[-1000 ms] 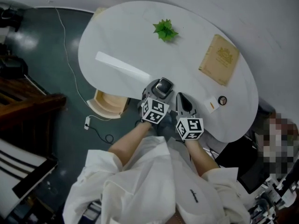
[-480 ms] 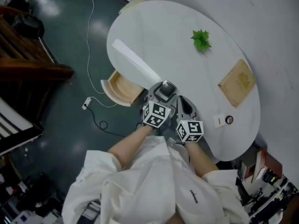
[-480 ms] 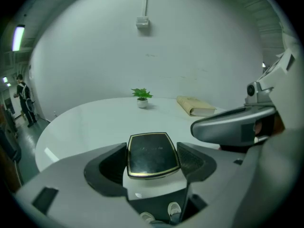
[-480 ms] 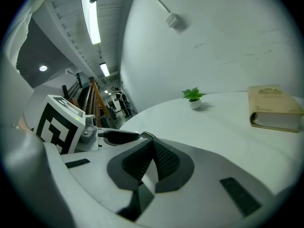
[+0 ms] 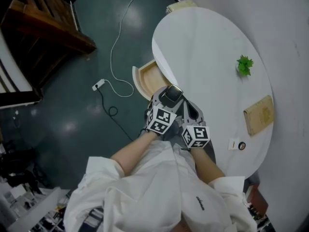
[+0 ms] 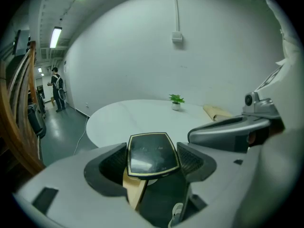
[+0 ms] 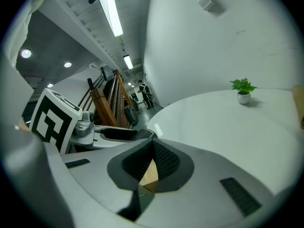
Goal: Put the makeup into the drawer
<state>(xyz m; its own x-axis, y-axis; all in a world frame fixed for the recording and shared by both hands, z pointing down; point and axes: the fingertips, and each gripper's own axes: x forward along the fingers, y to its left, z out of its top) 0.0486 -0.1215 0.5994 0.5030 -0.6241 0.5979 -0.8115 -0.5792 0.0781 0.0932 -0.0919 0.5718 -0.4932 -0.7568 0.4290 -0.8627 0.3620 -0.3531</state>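
Observation:
A black makeup compact (image 5: 170,94) with a gold rim sits between the pads of my left gripper (image 5: 169,97), which is shut on it. In the left gripper view the compact (image 6: 152,154) fills the gap of that gripper (image 6: 153,159). An open wooden drawer (image 5: 148,78) juts from the edge of the white table (image 5: 207,47), just ahead of the compact. Pale drawer wood (image 6: 133,190) shows below the compact. My right gripper (image 5: 190,107) hangs beside the left one, shut with nothing in it; in its own view the right gripper (image 7: 152,163) shows its pads meeting.
On the table stand a small green plant (image 5: 245,65), a tan book (image 5: 259,115), and a white piece (image 5: 233,143) next to a small round item (image 5: 242,145). A power strip (image 5: 99,85) with a cable lies on the dark floor. Wooden furniture (image 5: 48,28) stands at upper left.
The head view has swung, so the table and drawer slid right and upward in the picture. Both grippers keep their place side by side, the compact still held.

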